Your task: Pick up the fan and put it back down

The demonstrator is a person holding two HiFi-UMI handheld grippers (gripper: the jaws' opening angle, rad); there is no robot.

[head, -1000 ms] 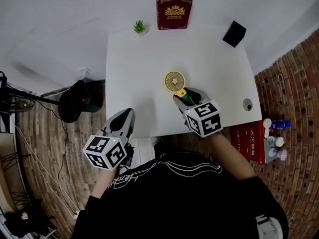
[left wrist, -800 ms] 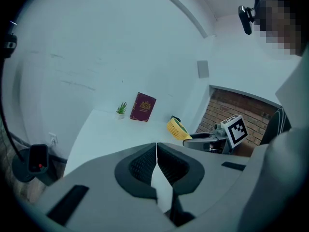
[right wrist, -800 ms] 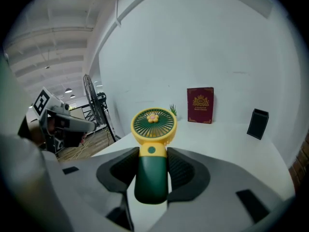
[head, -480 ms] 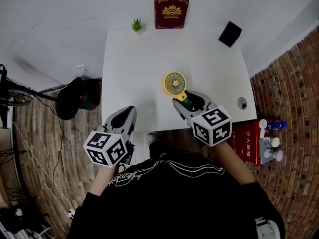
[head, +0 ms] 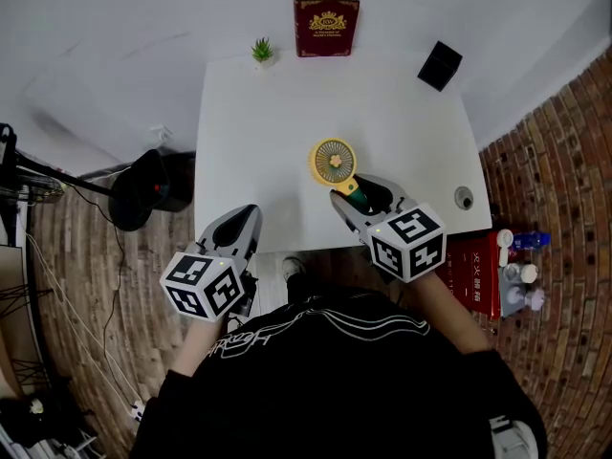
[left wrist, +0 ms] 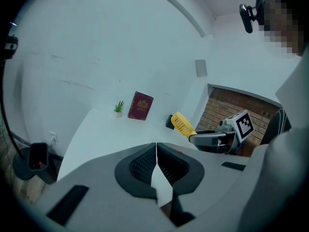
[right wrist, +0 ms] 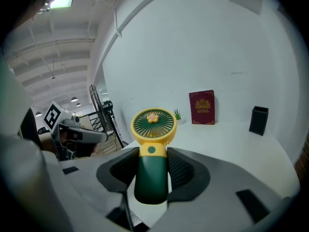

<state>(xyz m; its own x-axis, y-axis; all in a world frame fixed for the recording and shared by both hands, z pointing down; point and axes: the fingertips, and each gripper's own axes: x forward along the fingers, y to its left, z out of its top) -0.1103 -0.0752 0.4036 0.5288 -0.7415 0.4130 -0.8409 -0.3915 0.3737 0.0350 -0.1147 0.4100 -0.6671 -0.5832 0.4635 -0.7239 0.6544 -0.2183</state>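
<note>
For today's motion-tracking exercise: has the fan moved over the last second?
Yes. The fan looks larger against the red book than before: it has risen toward the camera.

The fan (right wrist: 153, 151) is smooth, glossy plastic, with a yellow head and a green handle. The right hand-held gripper (right wrist: 153, 166) and left hand-held gripper (left wrist: 156, 154) have matt grey plastic shells. Their dark pads (right wrist: 182, 170) are finely ribbed. The worktop (head: 277, 132) is smooth, matt white. The book (head: 326, 25) has a maroon cover with gilt print. The brick wall (left wrist: 231, 108) is rough.
</note>
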